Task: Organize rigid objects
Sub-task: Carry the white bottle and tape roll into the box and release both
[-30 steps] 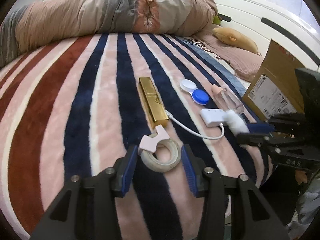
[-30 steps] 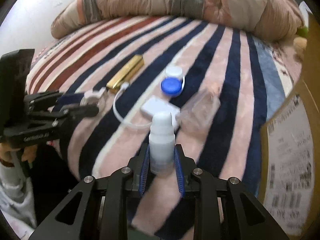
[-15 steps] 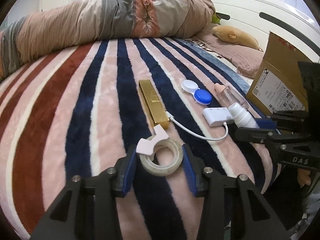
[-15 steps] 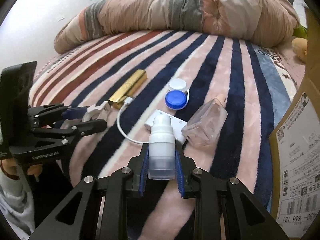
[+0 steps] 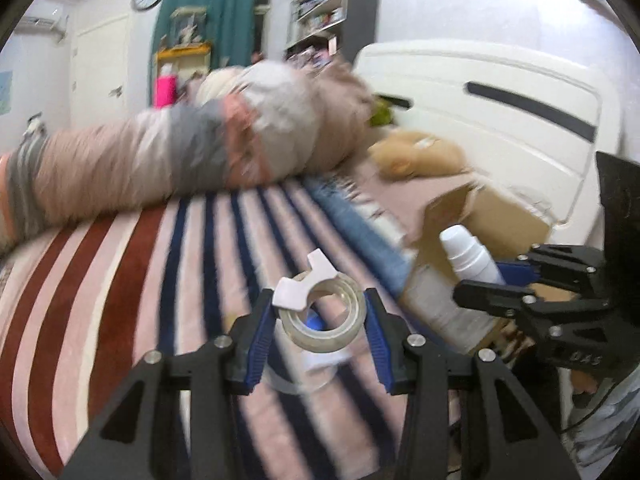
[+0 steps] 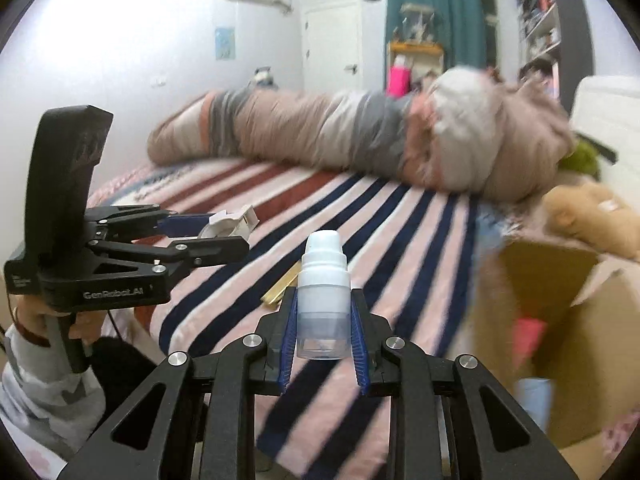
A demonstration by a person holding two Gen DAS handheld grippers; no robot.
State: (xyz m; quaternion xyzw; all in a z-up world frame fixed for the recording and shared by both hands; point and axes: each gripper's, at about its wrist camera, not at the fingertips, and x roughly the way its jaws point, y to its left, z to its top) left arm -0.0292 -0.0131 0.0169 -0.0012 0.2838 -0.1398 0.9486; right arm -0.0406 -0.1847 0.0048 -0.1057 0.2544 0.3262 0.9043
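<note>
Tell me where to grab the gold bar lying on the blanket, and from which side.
Take the gold bar across its narrow width, near mid-length, coming down from above: it lies flat on the striped blanket, long and slim, so its long sides offer the hold.

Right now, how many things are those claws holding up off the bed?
2. A roll of clear tape sits in the left claw; a small white bottle sits in the right claw.

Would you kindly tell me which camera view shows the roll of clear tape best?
The left wrist view: the tape roll sits face-on, its ring visible, between the left gripper's fingers. The right wrist view shows only its white dispenser tab edge-on, mostly hidden.
</note>
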